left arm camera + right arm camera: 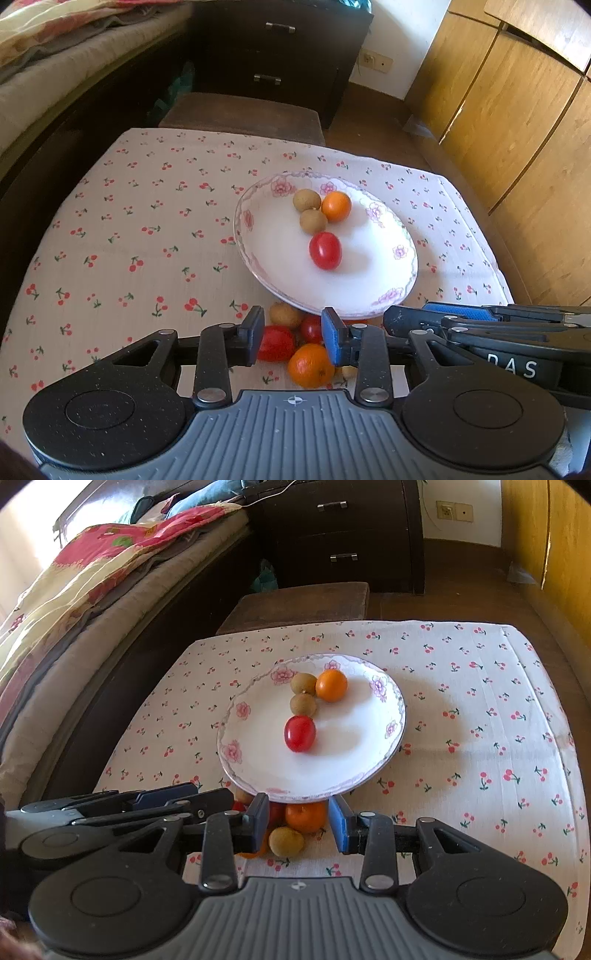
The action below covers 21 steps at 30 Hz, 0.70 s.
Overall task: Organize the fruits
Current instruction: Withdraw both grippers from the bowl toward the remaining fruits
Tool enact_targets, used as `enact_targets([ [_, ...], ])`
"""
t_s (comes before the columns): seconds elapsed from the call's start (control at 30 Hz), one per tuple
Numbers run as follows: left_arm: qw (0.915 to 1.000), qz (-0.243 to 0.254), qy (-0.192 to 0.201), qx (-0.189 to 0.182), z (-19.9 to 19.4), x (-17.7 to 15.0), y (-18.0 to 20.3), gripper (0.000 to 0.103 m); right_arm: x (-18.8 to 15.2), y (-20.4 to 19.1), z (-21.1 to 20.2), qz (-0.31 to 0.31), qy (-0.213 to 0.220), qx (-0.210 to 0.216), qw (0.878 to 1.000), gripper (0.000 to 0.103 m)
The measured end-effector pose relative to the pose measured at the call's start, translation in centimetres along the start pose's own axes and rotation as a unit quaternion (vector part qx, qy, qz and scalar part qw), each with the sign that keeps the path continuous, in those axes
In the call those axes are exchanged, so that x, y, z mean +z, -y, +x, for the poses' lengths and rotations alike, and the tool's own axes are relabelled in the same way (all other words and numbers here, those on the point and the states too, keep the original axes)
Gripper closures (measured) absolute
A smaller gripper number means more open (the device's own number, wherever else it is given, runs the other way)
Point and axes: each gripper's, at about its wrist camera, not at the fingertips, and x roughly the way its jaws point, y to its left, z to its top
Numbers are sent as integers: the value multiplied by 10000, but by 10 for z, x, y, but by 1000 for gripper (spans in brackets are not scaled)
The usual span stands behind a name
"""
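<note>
Left wrist view: your left gripper (293, 338) is spread open, nothing between the pads, hovering over the loose pile at the near edge of the plate (373, 280). In the gap you see a red tomato (276, 343), a second tomato (311, 328), a brown longan (285, 315) and an orange (310, 365); a small pale bit sits just right of the orange, too hidden to identify. On the plate: two longans (306, 200) (313, 220) touching, an orange (336, 206) against them, one tomato (325, 250) just nearer. Your right gripper (461, 314) comes in side-on at the right edge; can't tell its jaw state from here. Right wrist view: your right gripper (298, 821) is open too, pads clear of the fruit, with an orange (306, 816) and a longan (286, 842) between the fingers, the longan nearest the camera. This view hides most of the tomatoes behind the left finger (258, 821); only red slivers show. A second orange peeks out below that finger. Left gripper (162, 799) shows side-on at left. Same four fruits on the plate (258, 768). Cherry-print tablecloth (480, 720) covers the table; bed (92, 590) at left, dark drawers (340, 531) beyond.
</note>
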Motion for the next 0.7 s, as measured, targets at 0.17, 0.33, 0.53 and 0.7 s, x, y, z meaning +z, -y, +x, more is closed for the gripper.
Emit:
enact_targets([
  [0.17, 10000, -29, -58, 18, 1, -5, -4, 58, -8, -2, 3, -12, -126, 7, 9999, 67],
  [0.33, 9999, -98, -55, 13, -2, -6, -11, 57, -15, -7, 10, 26, -265, 47, 9996, 67],
  [0.53, 9997, -213, -81, 10, -4, -6, -23, 57, -17, -13, 23, 125, -395, 57, 9991, 67],
  [0.7, 9996, -281, -63, -40, -6, -5, -29, 54, -16, -13, 35, 233, -453, 1, 9987, 67],
])
